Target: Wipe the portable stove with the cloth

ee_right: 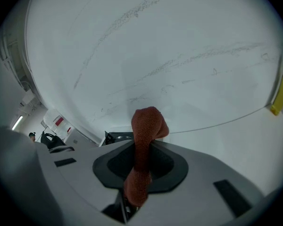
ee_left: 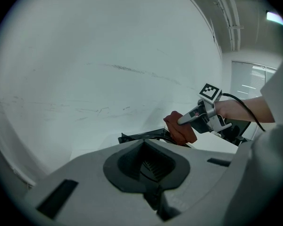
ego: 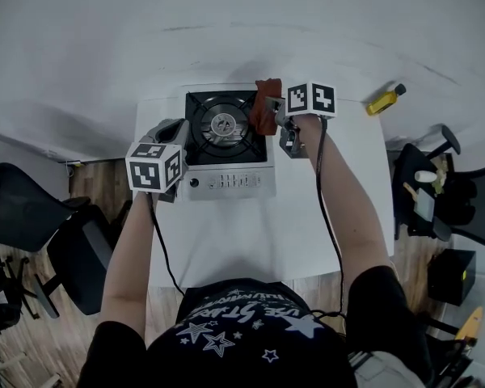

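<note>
1. Head view: a black chair (ego: 28, 208) stands off the table's (ego: 250, 241) left edge, apart from it.
2. At the stove's left side sits the left gripper (ego: 175, 128); in its own view its jaws (ee_left: 148, 173) are pressed together with nothing between them.
3. Against the wall at the table's far edge stands the stove (ego: 226, 181), with its burner grate toward the wall and its knob panel toward the person. Bare tabletop lies in front of it.
4. Over the stove's far right corner hangs the red cloth (ego: 265, 107), bunched.
5. Clamped on that cloth is the right gripper (ego: 277, 113); its own view shows the cloth (ee_right: 144, 140) rising upright from between the jaws.
6. A wide bare stretch of table lies right of the stove, and a yellow bottle (ego: 385, 99) lies at the far right corner.
7. Beyond the right edge stands another chair (ego: 461, 192).
</note>
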`<move>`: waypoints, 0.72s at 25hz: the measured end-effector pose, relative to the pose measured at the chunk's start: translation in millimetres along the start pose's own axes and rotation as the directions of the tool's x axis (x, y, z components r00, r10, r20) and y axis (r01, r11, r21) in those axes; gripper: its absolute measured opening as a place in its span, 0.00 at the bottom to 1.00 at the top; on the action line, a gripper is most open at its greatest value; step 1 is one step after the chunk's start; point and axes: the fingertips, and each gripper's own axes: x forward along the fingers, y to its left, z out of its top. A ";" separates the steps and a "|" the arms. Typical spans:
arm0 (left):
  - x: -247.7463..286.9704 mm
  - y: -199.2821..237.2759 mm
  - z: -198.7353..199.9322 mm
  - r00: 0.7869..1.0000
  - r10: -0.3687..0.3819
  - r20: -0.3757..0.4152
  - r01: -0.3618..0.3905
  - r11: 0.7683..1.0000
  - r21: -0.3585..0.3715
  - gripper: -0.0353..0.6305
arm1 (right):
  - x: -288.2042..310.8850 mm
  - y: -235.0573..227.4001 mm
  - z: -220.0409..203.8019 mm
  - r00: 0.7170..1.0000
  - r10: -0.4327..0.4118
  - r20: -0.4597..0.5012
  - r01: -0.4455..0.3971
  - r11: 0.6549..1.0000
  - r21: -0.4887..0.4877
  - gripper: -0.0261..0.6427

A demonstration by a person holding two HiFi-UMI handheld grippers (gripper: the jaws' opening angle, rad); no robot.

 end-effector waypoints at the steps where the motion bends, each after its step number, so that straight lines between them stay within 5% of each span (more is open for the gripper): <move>1: -4.6 4.8 0.8 1.000 0.006 0.005 -0.006 1.000 -0.005 0.06 | -2.3 8.0 2.9 1.000 0.011 0.007 -0.011 1.000 -0.010 0.13; 11: -58.4 64.6 2.2 0.994 0.094 0.052 -0.091 0.994 -0.052 0.06 | 17.5 144.0 12.9 0.981 0.193 -0.006 -0.192 0.970 -0.147 0.13; 18: -83.8 103.1 -16.9 0.991 0.123 0.045 -0.118 0.988 -0.101 0.06 | 67.0 200.3 -22.2 0.971 0.223 -0.087 -0.234 0.962 -0.140 0.13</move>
